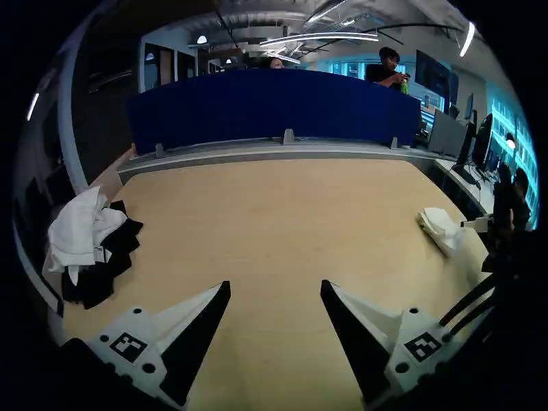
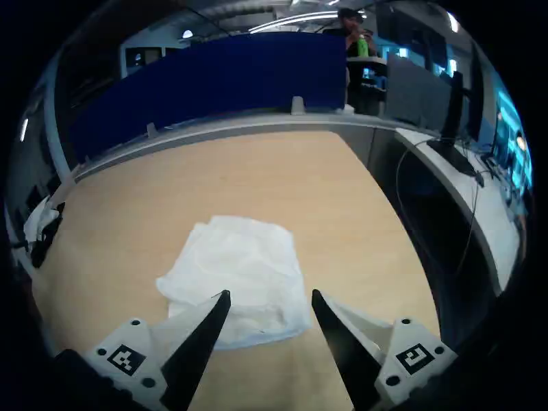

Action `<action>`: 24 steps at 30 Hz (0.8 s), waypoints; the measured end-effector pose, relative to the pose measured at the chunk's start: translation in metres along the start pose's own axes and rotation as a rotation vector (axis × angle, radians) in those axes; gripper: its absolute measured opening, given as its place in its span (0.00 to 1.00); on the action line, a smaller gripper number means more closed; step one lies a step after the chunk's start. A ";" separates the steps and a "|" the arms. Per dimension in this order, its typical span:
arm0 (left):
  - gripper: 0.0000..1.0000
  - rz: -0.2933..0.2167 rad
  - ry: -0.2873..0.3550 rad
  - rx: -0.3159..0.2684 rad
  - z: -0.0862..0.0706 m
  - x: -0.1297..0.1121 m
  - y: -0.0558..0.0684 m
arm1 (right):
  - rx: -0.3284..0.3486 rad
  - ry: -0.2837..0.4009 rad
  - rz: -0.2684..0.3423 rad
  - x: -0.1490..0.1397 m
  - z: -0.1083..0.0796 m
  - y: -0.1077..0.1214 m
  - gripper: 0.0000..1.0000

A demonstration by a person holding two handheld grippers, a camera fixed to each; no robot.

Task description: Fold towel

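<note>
The left tongs (image 1: 275,291) are wide open and hold nothing, over the bare table (image 1: 274,205). The right tongs (image 2: 270,305) are also open and grip nothing; their tips sit over the near edge of the white towel (image 2: 236,264), perhaps touching it. The towel lies folded towards the table's right end. A pile (image 1: 89,243) of white and black cloths lies at the left.

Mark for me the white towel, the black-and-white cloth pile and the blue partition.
white towel (image 2: 236,274): right gripper view, middle of its top layer.
cloth pile (image 1: 79,229): left gripper view, the white cloth on top.
blue partition (image 1: 274,106): left gripper view, centre of the panel.
</note>
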State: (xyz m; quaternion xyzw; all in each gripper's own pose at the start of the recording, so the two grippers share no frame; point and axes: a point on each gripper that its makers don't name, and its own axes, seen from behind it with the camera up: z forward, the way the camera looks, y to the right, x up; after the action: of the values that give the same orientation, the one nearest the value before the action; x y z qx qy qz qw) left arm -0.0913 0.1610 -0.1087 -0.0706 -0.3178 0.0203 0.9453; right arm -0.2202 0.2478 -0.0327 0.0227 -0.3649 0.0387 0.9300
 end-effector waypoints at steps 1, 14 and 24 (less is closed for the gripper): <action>0.98 0.001 0.000 -0.001 0.000 0.000 0.000 | 0.002 0.004 -0.010 0.001 0.000 -0.003 0.92; 0.98 0.001 0.004 -0.006 -0.002 0.001 -0.001 | 0.069 0.043 -0.050 0.015 0.001 -0.045 1.00; 0.98 -0.004 0.006 0.000 -0.007 -0.003 -0.005 | 0.149 0.035 -0.100 0.010 0.010 -0.093 1.00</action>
State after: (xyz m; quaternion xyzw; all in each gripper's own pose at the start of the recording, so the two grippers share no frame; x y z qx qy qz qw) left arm -0.0893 0.1551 -0.1150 -0.0703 -0.3149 0.0181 0.9463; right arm -0.2116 0.1547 -0.0203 0.1095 -0.3431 0.0199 0.9327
